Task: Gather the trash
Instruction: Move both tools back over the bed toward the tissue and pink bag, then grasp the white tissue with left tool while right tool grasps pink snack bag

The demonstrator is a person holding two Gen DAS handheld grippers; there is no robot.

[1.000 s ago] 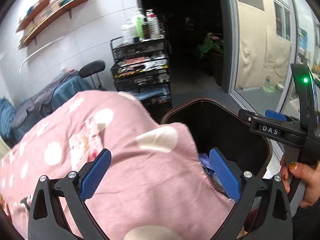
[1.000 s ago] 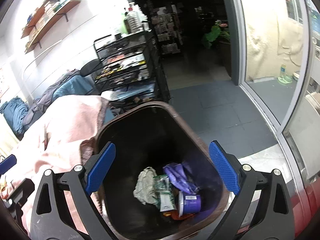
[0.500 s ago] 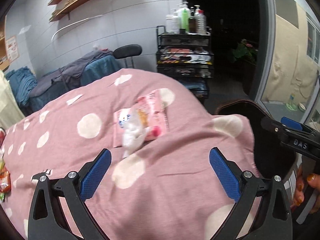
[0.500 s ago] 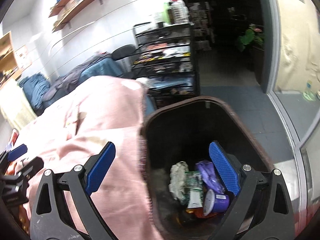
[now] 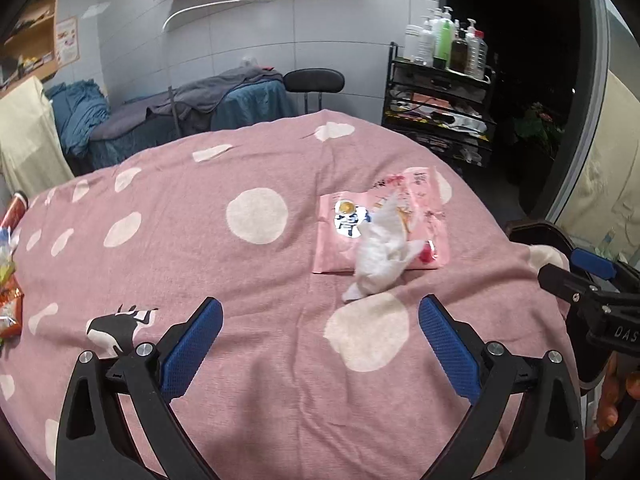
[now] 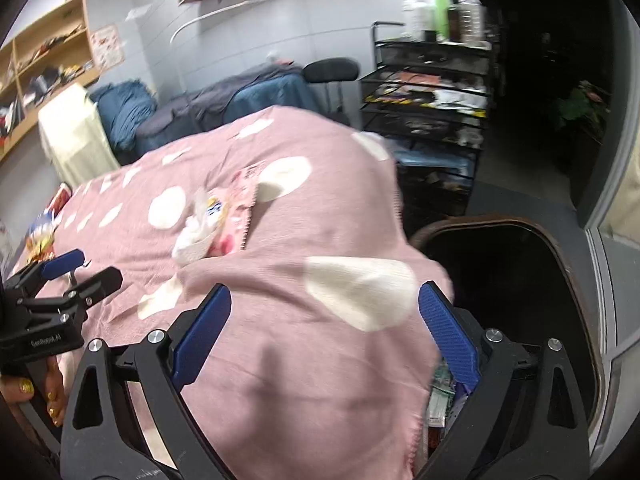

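Pink cloth had replaced the bin under the left gripper, jaws wide, empty. Crumpled tissue on its wrapper lay at one o'clock, probably next. Right gripper gaped too.

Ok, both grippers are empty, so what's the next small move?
Probably ease the open left gripper forward over the crumpled tissue lying on the pink snack packet: it sits just ahead, and the trash bin is beside the bed.
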